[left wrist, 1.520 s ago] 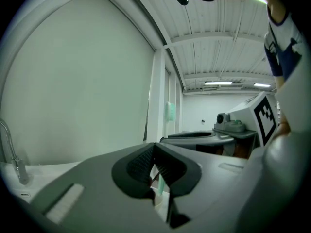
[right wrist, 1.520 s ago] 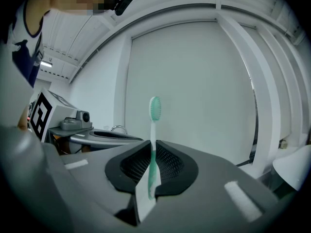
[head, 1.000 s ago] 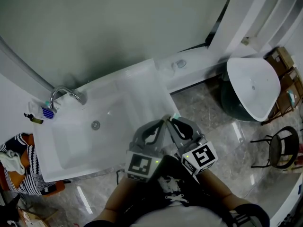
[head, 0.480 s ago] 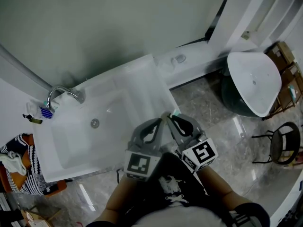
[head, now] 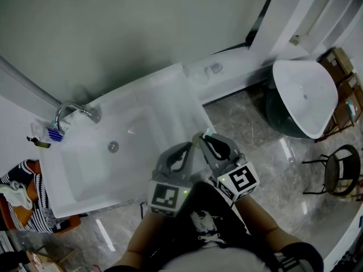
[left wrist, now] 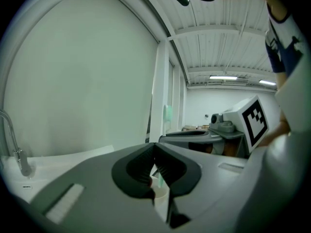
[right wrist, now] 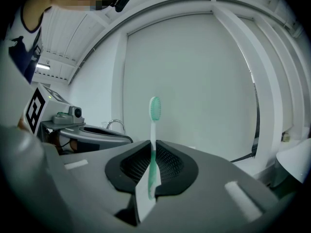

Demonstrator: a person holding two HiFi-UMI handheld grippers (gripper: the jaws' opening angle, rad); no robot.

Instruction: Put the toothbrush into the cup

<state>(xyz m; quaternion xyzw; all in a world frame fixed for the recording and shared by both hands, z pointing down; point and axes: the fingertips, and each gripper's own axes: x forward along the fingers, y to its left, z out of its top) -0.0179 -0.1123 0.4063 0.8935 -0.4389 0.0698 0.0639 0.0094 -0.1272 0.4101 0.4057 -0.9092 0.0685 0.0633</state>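
— Clamping the toothbrush (right wrist: 154,130) upright in the right gripper (right wrist: 152,144), low on the handle, bristles topmost; poised by the near right corner of the sink (head: 85,169).

— And the left gripper (left wrist: 154,149)?

— Pressed shut just beside the right one, on the sink side, gripping nothing discernible.

— Seen any cup?

— Not for certain. Possibly that small round thing (head: 214,68) on the ledge beyond the far right corner of the sink; too small to tell.

— Looks light, stiff and slick, judging by the plastic. Likely to pivot between the pads if knocked against a rim.

— Best gripped low on the handle, as now, then lowered tail first and released gently.
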